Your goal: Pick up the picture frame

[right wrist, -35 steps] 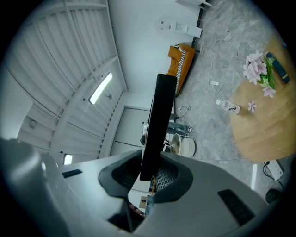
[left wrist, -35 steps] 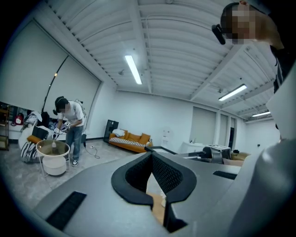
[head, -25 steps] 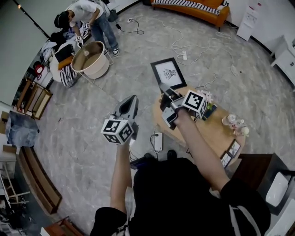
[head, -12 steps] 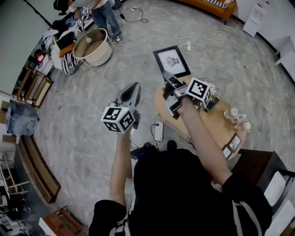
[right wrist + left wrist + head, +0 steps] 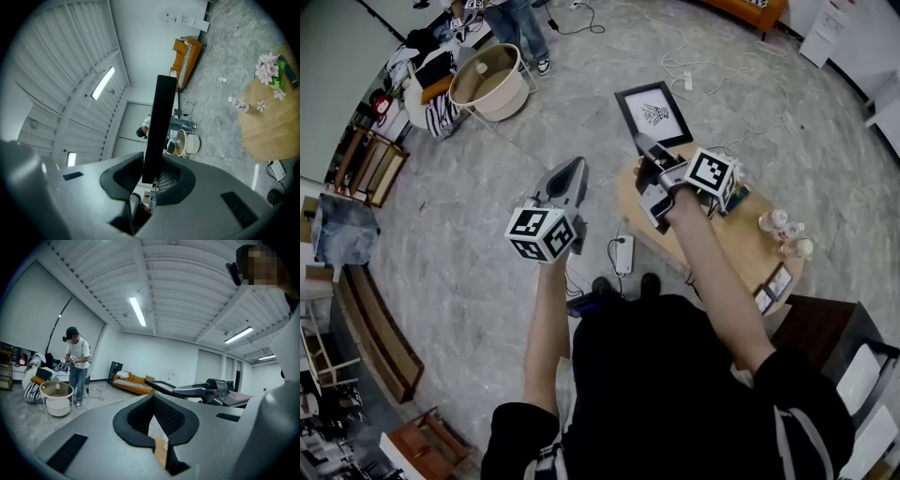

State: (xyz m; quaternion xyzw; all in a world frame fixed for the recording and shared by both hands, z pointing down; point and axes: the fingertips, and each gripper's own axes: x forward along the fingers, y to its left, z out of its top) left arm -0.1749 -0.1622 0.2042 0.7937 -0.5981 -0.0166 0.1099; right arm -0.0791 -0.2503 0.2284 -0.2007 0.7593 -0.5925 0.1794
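Observation:
The picture frame is black with a white mat and a small dark drawing. It hangs face up in the air beyond the round wooden table. My right gripper is shut on its near edge. In the right gripper view the frame shows edge-on as a black bar pinched between the jaws of my right gripper. My left gripper hovers over the floor to the left, shut with nothing in it. In the left gripper view my left gripper points across the room.
On the table stand pink flowers, small figurines and two small frames. A power strip and cables lie on the floor. At the far left a person stands by a white basket.
The head view has tilted, so everything sits a little higher in the picture. Both grippers and the held frame keep their places.

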